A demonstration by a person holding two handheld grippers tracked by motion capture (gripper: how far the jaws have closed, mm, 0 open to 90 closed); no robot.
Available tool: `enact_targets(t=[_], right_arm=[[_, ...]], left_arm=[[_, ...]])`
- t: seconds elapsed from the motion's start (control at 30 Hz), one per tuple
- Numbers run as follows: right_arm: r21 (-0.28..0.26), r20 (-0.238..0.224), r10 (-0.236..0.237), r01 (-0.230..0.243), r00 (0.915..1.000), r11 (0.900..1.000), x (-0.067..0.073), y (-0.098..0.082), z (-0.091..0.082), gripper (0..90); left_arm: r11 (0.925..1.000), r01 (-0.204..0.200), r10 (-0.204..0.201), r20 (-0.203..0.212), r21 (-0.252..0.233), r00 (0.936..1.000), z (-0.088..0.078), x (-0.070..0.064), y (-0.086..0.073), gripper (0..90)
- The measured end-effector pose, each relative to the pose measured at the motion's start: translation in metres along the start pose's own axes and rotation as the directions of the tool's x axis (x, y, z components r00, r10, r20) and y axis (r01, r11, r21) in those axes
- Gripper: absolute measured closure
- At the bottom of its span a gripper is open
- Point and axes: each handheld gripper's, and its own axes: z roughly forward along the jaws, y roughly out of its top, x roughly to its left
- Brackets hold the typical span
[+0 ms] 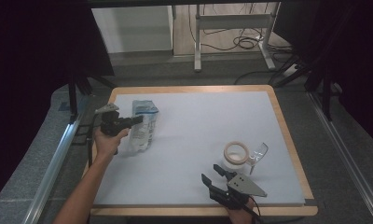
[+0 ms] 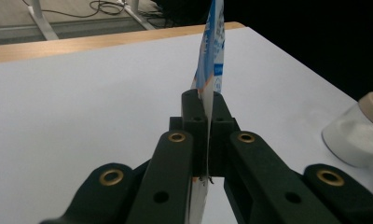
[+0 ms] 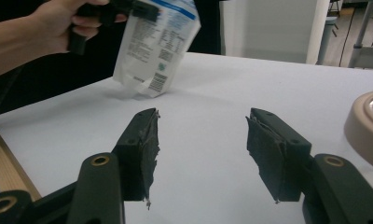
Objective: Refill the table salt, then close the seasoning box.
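A white and blue printed pouch (image 1: 143, 126) stands on the white table top at the left, and my left gripper (image 1: 139, 120) is shut on its upper edge. In the left gripper view the jaws (image 2: 206, 109) meet on the thin pouch edge (image 2: 213, 51). In the right gripper view the pouch (image 3: 156, 46) hangs with its bottom on the table, under the left gripper (image 3: 128, 7) and the hand holding it. My right gripper (image 1: 210, 171) rests near the front edge, jaws open (image 3: 201, 135) with nothing between them.
A clear jar with a beige rim (image 1: 236, 154) stands just beyond the right gripper, holding white powder (image 2: 357, 135); its rim (image 3: 366, 126) is close on the right. A clear plastic scoop (image 1: 258, 154) lies beside it. A wooden border (image 1: 287, 135) frames the white top.
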Motion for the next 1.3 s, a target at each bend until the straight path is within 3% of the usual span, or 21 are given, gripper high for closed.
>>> enact_targets(t=[0.47, 0.77, 0.87, 1.3], right_arm=[[-0.006, 0.018, -0.003, 0.004, 0.9998, 1.000, -0.005, 0.000, -0.007, 43.3], [-0.013, 0.032, -0.002, 0.003, 0.9995, 1.000, -0.010, 0.001, -0.009, 43.1], [-0.015, 0.032, -0.004, 0.005, 0.9995, 1.000, -0.010, 0.002, -0.010, 43.1], [-0.014, 0.032, -0.009, 0.010, 0.9994, 1.000, -0.011, 0.002, -0.014, 42.8]], left_arm=[[0.9997, -0.021, 0.021, -0.035, 0.008, 0.9992, -0.039, -0.001, -0.032, 88.4], [0.9996, -0.028, 0.028, -0.036, 0.007, 0.9990, -0.041, -0.004, -0.038, 84.7], [0.9991, -0.040, 0.041, -0.053, 0.015, 0.9978, -0.038, -0.005, -0.038, 77.5], [0.9988, -0.041, 0.043, -0.061, 0.025, 0.9972, -0.041, -0.008, -0.042, 48.4]])
